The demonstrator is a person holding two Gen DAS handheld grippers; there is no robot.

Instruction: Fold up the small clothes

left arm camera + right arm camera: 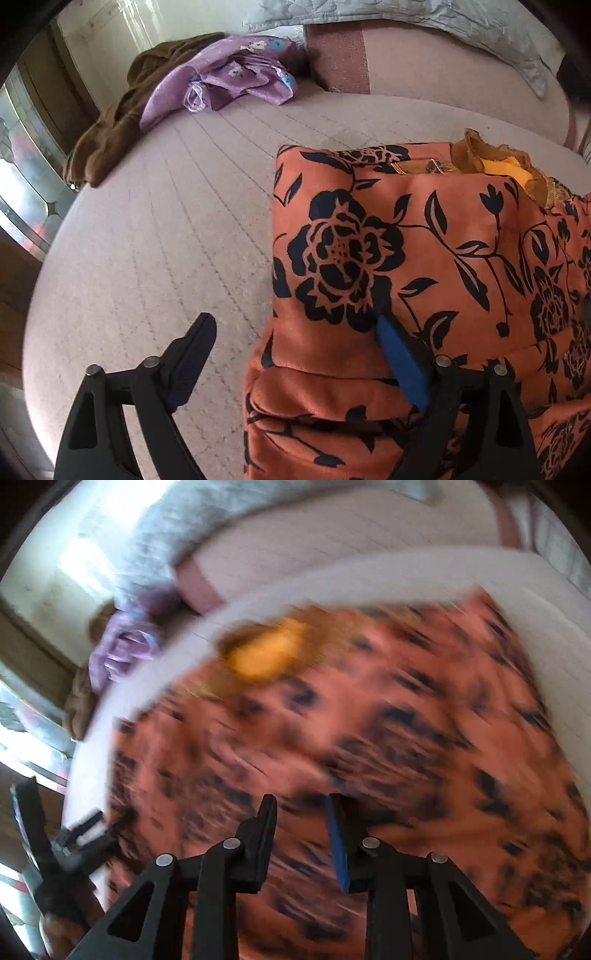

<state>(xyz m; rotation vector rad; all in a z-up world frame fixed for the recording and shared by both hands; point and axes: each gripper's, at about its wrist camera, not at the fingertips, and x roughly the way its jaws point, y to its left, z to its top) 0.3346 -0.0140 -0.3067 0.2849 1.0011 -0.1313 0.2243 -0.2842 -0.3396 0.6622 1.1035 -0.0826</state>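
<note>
An orange garment with black flowers (424, 258) lies partly folded on the pale pink bed (166, 221), its yellow-lined neck (506, 171) at the far side. My left gripper (295, 332) is open at the garment's left edge; its right finger (399, 358) rests on the cloth, the left finger (195, 343) over the bed. In the blurred right wrist view the garment (369, 720) fills the middle. My right gripper (301, 808) is open just above it, holding nothing. The left gripper (66, 849) shows at the lower left there.
A purple flowered garment (236, 77) and a brown one (110, 122) lie crumpled at the bed's far left corner. A pink pillow (424, 59) and a pale quilt (406, 14) are at the head. A window (22, 184) is on the left.
</note>
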